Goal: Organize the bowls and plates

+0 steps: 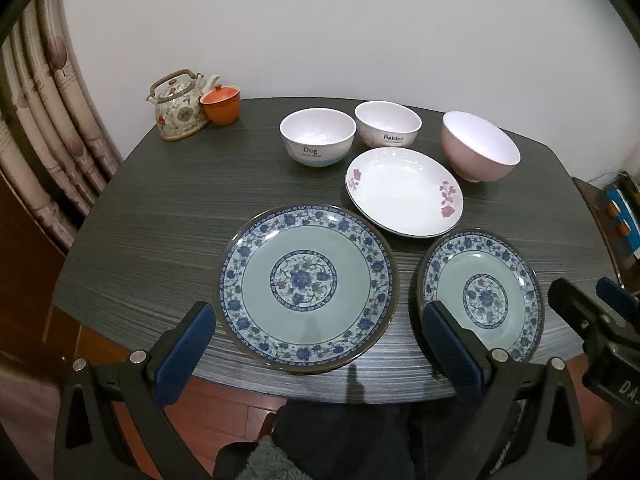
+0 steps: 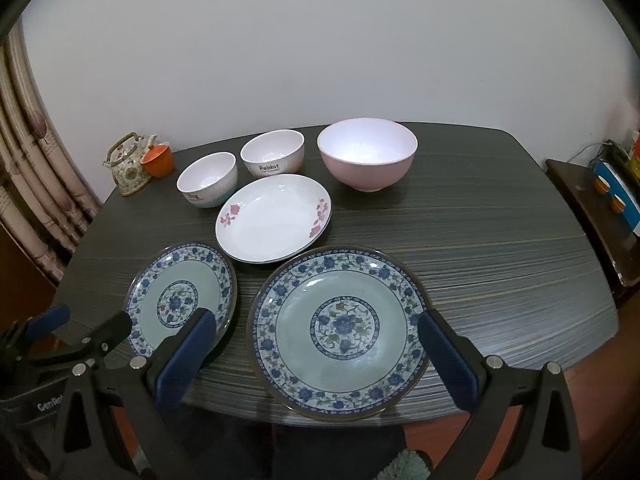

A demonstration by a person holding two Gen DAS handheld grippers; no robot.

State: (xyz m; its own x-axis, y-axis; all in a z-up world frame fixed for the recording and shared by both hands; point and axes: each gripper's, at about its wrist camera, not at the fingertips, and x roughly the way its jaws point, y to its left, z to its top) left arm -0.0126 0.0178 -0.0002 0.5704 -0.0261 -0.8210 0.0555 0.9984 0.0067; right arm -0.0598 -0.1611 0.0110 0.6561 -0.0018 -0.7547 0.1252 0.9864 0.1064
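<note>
your left hand-held gripper and right hand-held gripper both gape wide, empty. on the surface: three plates, near; three bowls behind.

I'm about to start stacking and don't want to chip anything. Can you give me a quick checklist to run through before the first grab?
1. Left gripper open and holding nothing: ok.
2. Right gripper open and holding nothing: ok.
3. Left blue plate lies flat, nothing on it: ok.
4. Right blue plate overhangs the near table edge: not ok, lift with care.
5. White floral plate clear of the blue plates' rims: cannot tell, they look very close.
6. Pink bowl upright and standing apart: ok.
</note>
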